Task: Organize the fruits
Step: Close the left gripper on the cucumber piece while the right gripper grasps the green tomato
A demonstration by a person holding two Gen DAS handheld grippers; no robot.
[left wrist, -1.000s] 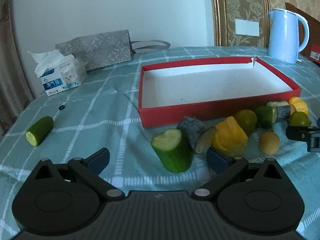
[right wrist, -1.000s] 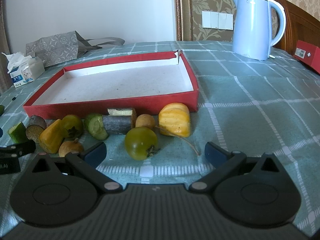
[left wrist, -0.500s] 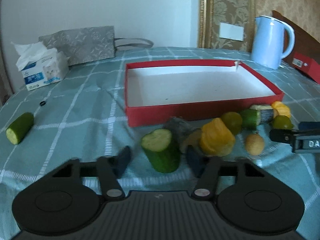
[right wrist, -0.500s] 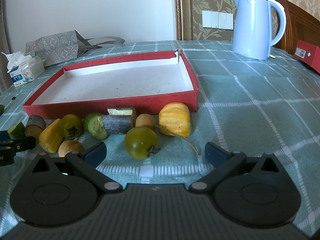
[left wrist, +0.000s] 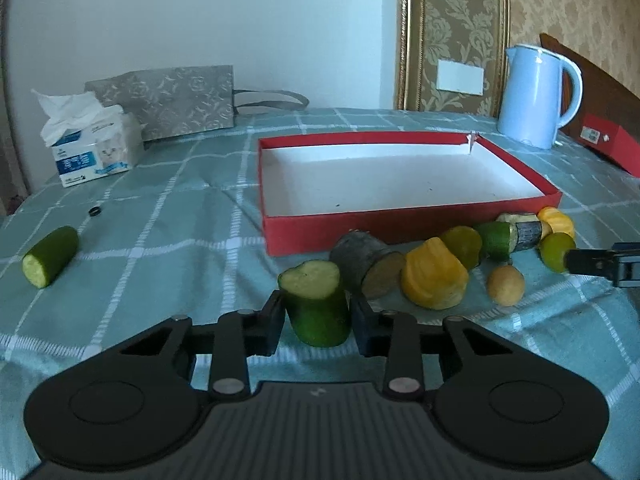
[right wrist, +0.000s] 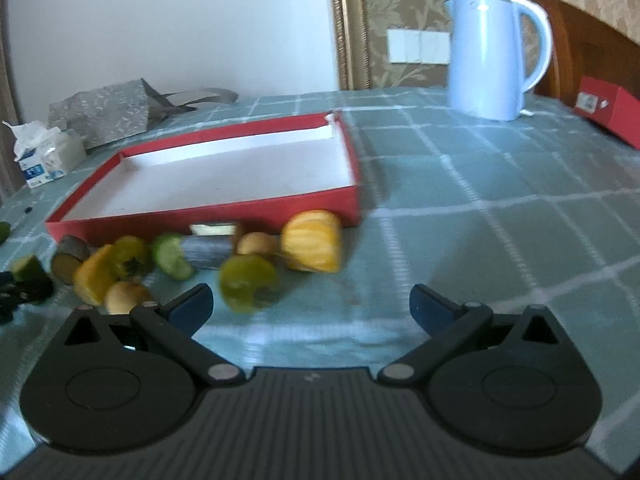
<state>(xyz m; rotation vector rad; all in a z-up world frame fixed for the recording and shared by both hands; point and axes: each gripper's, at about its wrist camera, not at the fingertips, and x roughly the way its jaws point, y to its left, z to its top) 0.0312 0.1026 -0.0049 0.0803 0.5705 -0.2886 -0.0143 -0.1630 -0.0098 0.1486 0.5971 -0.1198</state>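
Seen from the left wrist camera, the left gripper [left wrist: 318, 320] has just been closing, and its dark fingers [left wrist: 272, 326] now press both sides of an upright cucumber chunk [left wrist: 316, 304] standing on the checked green tablecloth [left wrist: 168, 232]. Just behind it lie a grey-skinned stalk piece [left wrist: 368, 268], a yellow ridged fruit [left wrist: 434, 280], a small tan fruit [left wrist: 506, 285] and more green and yellow pieces along the near wall of an open red box [left wrist: 400, 226]. Another cucumber piece [left wrist: 50, 255] lies well apart near the cloth's left edge. A tissue pack [left wrist: 90, 142], grey bag [left wrist: 172, 102] and blue kettle [left wrist: 536, 98] sit toward the far edge.

Seen from the right wrist camera, blurred, the right gripper [right wrist: 312, 306] stands wide open and holds nothing. A round green fruit [right wrist: 248, 282] lies just ahead of its left finger, with bare cloth between the fingers.
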